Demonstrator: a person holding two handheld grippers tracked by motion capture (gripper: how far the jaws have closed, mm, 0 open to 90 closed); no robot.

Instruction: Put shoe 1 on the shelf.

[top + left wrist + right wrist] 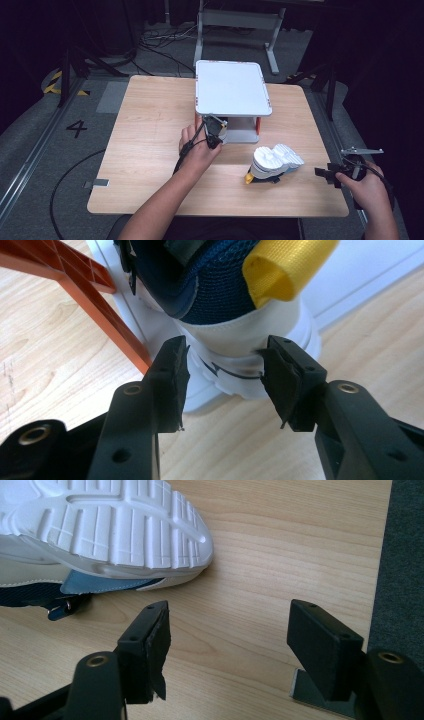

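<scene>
Black jaws of the left gripper [224,377] stood on either side of the white heel of a shoe [240,315], with the pads at the rubber or only just off it — I could not tell if they really pressed, so I took them as half spread around the heel and not yet pinching. That shoe, navy mesh with a yellow pull loop [285,270], sat directly ahead of the jaws on the lower level of a white rack [233,87], and one orange leg [102,307] of the rack was just beside the left pad. A pull on such a shallow hold could probably let the rounded heel slip out, or the pad could catch the leg and drag the rack. The right gripper [235,645] stayed spread wide with nothing between its jaws, and the second shoe [107,527] lay sole-up a little ahead of it — a careless sweep could push it along the table [150,150].
</scene>
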